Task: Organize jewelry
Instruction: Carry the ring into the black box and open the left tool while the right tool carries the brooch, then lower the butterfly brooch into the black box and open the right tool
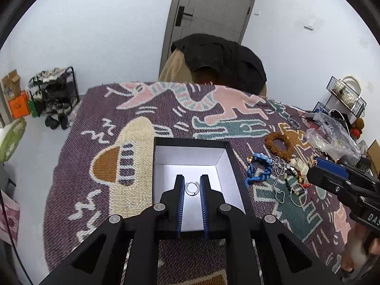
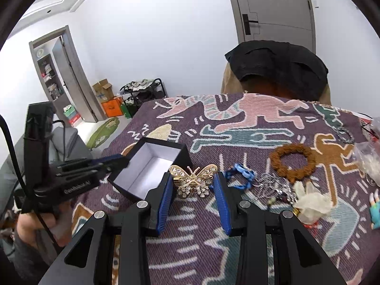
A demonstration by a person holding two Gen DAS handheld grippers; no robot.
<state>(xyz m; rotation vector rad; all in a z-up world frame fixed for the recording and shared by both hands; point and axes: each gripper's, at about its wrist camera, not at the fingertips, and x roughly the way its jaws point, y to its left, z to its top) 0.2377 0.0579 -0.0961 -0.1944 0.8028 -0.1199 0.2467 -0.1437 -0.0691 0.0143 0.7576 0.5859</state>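
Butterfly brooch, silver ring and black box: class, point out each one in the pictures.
Butterfly brooch (image 2: 193, 181): right wrist view, on its gold body where the pin crosses.
Silver ring (image 1: 191, 188): left wrist view, on the band's lower edge.
Black box (image 2: 184, 152): right wrist view, on its far right rim.

Left gripper (image 1: 192, 185): matte black frame, two straight fingers lined with ribbed blue pads.
Left gripper linkage: black bars spreading in a fan, with round silver rivets at the pivots and triangular cut-outs in the outer bars.
Left gripper from the side (image 2: 114, 163): black pistol-style handle, white lettering too blurred to read, a tall black block on top, and a black cable trailing down.
Right gripper (image 2: 192, 185): same black frame, blue ribbed pads, and silver rivets.
Right gripper from the side (image 1: 311, 172): black body, blue pad, small screws, and white letters "DAS" at the picture's edge.
Clothing: grey sleeve (image 2: 7, 173) behind the left handle.
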